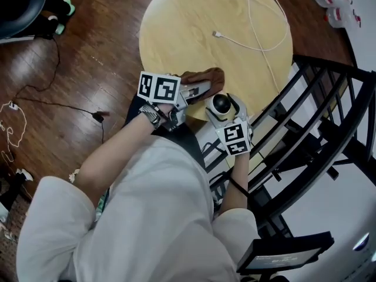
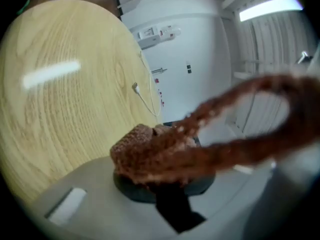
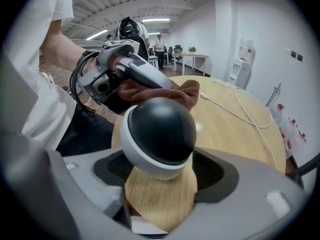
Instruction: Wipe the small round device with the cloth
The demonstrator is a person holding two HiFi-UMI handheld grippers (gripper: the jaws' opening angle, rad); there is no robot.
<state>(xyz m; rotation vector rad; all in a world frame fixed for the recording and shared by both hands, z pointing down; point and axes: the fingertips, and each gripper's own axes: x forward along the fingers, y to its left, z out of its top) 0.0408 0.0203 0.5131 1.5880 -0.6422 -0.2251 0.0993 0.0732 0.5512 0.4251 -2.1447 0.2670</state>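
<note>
The small round device (image 1: 221,105), a white ball with a black dome, is at the table's near edge with my right gripper (image 1: 223,111) shut on it. In the right gripper view the device (image 3: 160,134) fills the middle between the two grey jaws. My left gripper (image 1: 201,87) is shut on a brown cloth (image 1: 207,77), just left of the device and slightly beyond it. The cloth (image 2: 160,156) bunches between the jaws in the left gripper view, and a blurred loop of it hangs to the right. From the right gripper view, the cloth (image 3: 172,93) lies just behind the dome.
A round wooden table (image 1: 194,22) carries a white cable (image 1: 258,22) looping across its far right side. A black metal rack (image 1: 329,128) stands close on the right. Black cords (image 1: 59,101) trail over the dark wooden floor at left.
</note>
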